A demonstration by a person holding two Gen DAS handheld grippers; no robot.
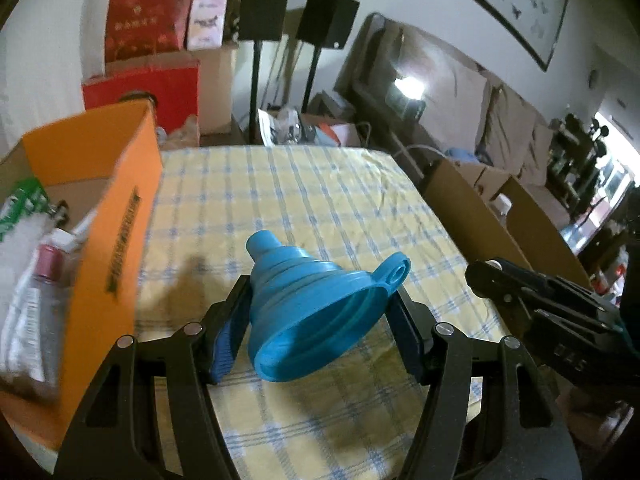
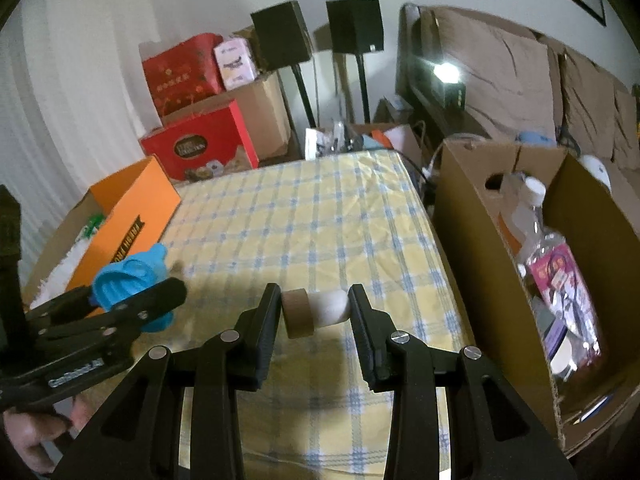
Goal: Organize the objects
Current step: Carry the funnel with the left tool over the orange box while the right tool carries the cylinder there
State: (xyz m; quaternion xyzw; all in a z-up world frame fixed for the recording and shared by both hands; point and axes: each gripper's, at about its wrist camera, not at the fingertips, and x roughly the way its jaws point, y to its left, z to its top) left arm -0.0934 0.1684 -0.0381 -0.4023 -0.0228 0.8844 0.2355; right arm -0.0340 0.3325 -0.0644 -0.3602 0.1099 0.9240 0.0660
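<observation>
The left gripper (image 1: 320,320) is clamped on a blue collapsible funnel (image 1: 316,312), its two fingers pressing the ribbed cone from either side; the funnel lies tilted, spout toward 11 o'clock, wide mouth toward the camera, hanging tab at 2 o'clock. It is held above a yellow-and-blue checked tablecloth (image 1: 304,192). At 9 o'clock in the left wrist view stands an open orange box (image 1: 116,216), whose contents are blurred: a clear bottle with a pink cap and some white and green packaging can be made out, little more. The right gripper (image 2: 314,312) pinches a small object between its fingers, a brown cylinder joined to a white rounded part (image 2: 316,310), held level; what it is cannot be told. In the right wrist view the left gripper (image 2: 132,300) shows at 9 o'clock with the funnel (image 2: 132,280) partly hidden behind its finger, and part of a hand (image 2: 32,436) is cut off at the frame's lower left edge. At 3 o'clock an open cardboard box (image 2: 472,216) holds a clear plastic bottle (image 2: 556,256).
</observation>
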